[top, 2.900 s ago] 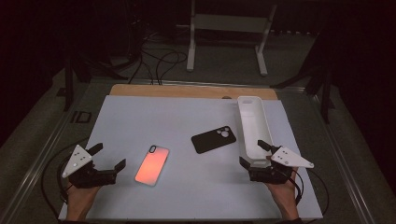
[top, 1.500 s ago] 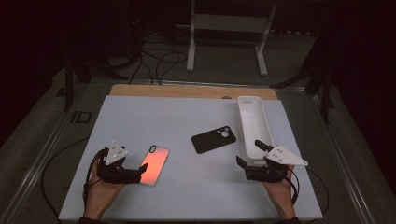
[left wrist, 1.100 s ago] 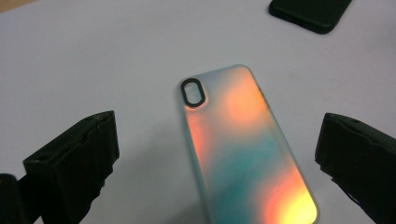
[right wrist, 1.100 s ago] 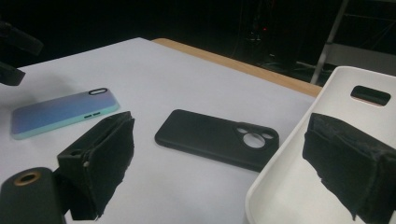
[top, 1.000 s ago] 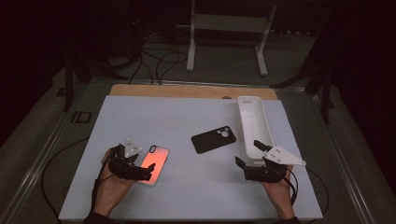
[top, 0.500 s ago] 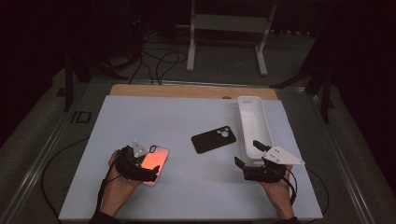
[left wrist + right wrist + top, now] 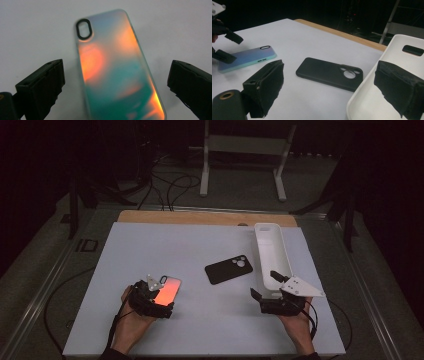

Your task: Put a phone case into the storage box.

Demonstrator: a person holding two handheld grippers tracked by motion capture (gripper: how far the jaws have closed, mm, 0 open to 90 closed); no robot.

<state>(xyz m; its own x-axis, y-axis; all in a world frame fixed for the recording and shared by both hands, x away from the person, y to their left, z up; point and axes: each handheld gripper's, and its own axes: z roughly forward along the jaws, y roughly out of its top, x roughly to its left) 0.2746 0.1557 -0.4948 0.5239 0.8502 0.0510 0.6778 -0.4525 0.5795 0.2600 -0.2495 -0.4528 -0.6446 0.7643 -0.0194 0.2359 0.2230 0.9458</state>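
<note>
Both hand-held grippers (image 7: 159, 301) (image 7: 264, 290) low, jaws spread wide.

I see a dark room, a grey floor (image 7: 240, 195) with loose cables (image 7: 170, 182), and a white stand (image 7: 245, 150).

The high view looks forward and down over the whole table (image 7: 210, 320). The left gripper view hangs close above the iridescent phone case (image 7: 117, 72). The right gripper view looks low across the table; all 3 share that case.
</note>
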